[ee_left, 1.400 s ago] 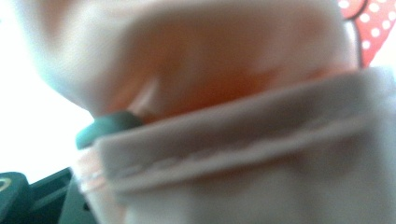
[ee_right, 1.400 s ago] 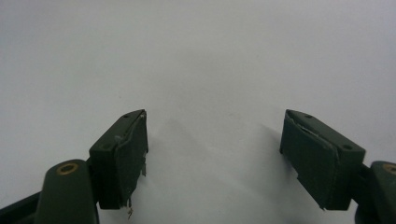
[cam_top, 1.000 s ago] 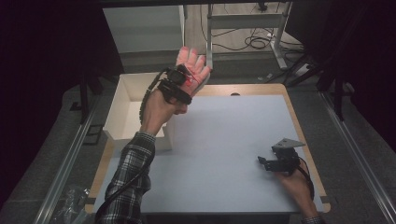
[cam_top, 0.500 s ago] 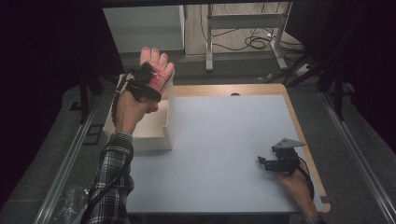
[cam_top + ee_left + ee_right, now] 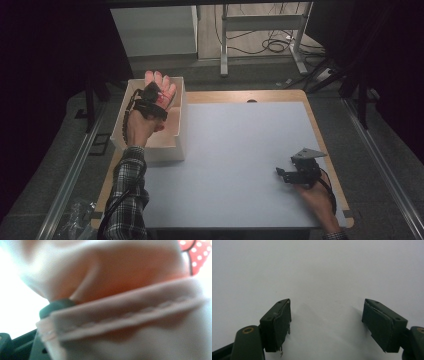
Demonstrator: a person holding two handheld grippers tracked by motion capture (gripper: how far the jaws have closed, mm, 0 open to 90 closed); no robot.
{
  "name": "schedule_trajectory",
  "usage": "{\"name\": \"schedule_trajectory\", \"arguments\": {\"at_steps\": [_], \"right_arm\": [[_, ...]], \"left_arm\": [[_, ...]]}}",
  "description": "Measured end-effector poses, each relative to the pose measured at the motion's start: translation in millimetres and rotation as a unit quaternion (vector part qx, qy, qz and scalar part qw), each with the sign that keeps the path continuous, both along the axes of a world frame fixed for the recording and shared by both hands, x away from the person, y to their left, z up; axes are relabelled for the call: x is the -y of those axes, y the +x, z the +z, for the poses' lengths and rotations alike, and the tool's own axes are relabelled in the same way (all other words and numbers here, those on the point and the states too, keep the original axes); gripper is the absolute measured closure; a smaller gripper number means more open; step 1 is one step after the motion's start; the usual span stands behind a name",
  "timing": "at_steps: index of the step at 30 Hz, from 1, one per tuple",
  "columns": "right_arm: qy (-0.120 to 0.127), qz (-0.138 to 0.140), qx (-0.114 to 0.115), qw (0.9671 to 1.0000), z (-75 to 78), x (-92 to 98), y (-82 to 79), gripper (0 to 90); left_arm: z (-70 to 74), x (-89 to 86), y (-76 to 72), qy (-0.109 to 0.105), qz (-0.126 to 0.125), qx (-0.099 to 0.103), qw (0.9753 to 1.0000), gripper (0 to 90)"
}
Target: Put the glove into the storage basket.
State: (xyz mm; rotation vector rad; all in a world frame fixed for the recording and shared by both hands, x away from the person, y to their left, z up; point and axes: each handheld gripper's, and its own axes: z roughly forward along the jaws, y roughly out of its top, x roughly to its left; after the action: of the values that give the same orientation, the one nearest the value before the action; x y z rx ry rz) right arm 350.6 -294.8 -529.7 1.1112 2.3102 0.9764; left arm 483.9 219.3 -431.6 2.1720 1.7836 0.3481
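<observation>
Left gripper (image 5: 152, 97) over white box (image 5: 177, 145), fingers apparently clamped on pink cloth (image 5: 130, 315); drop pending. Right gripper (image 5: 325, 322) idle on worktop (image 5: 240, 150), fingers apart.

Most of your pale grey-white table top (image 5: 240, 150) is bare, so there's loads of room to sweep across the middle and the far right. The one real obstacle is the open white rectangular box (image 5: 175, 145) sitting at the left edge; its walls stand up from the surface, so you go over them, not through. Your left gripper (image 5: 150, 92) is above that box with pale pink cloth (image 5: 130, 315) bunched right against its camera, blocking the way ahead there. Your right gripper (image 5: 325, 322) rests near the right front corner, jaws wide apart, with nothing but flat table between and beyond them.
</observation>
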Motion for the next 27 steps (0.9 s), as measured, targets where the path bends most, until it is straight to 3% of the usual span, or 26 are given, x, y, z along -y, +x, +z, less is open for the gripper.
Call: {"name": "schedule_trajectory", "arguments": {"at_steps": [1, 2, 3, 6, 9, 14, 16, 20, 23, 27], "right_arm": [[0.0, 0.0, 0.0, 1.0, 0.0, 0.0, 0.0, 23.4], [0.0, 0.0, 0.0, 1.0, 0.0, 0.0, 0.0, 23.4], [0.0, 0.0, 0.0, 1.0, 0.0, 0.0, 0.0, 23.4], [0.0, 0.0, 0.0, 1.0, 0.0, 0.0, 0.0, 23.4], [0.0, 0.0, 0.0, 1.0, 0.0, 0.0, 0.1, 23.5], [0.0, 0.0, 0.0, 1.0, 0.0, 0.0, 0.0, 23.4], [0.0, 0.0, 0.0, 1.0, 0.0, 0.0, 0.0, 23.4], [0.0, 0.0, 0.0, 1.0, 0.0, 0.0, 0.0, 23.5], [0.0, 0.0, 0.0, 1.0, 0.0, 0.0, 0.1, 23.4], [0.0, 0.0, 0.0, 1.0, 0.0, 0.0, 0.0, 23.4]], "left_arm": [[0.0, 0.0, 0.0, 0.0, 0.0, 0.0, 1.0, 38.2], [-11.9, 2.7, 4.4, 0.001, -0.001, -0.009, 1.0, 38.0], [-11.9, 2.7, 4.4, 0.001, -0.001, -0.009, 1.0, 37.9], [-29.6, 8.8, 11.7, 0.003, -0.006, -0.026, 0.9996, 37.5], [-35.2, 11.4, 14.3, 0.001, -0.006, -0.031, 0.9995, 37.2], [-48.0, 23.9, 19.5, -0.003, -0.023, -0.063, 0.9978, 36.4], [-51.4, 26.6, 21.5, 0.001, -0.025, -0.065, 0.9976, 36.0], [-62.7, 30.5, 26.5, -0.014, -0.025, -0.084, 0.9961, 34.1], [-65.2, 29.9, 27.8, -0.016, -0.026, -0.086, 0.9958, 30.1], [-67.2, 23.1, 27.0, -0.038, -0.024, -0.089, 0.995, 22.2]]}}
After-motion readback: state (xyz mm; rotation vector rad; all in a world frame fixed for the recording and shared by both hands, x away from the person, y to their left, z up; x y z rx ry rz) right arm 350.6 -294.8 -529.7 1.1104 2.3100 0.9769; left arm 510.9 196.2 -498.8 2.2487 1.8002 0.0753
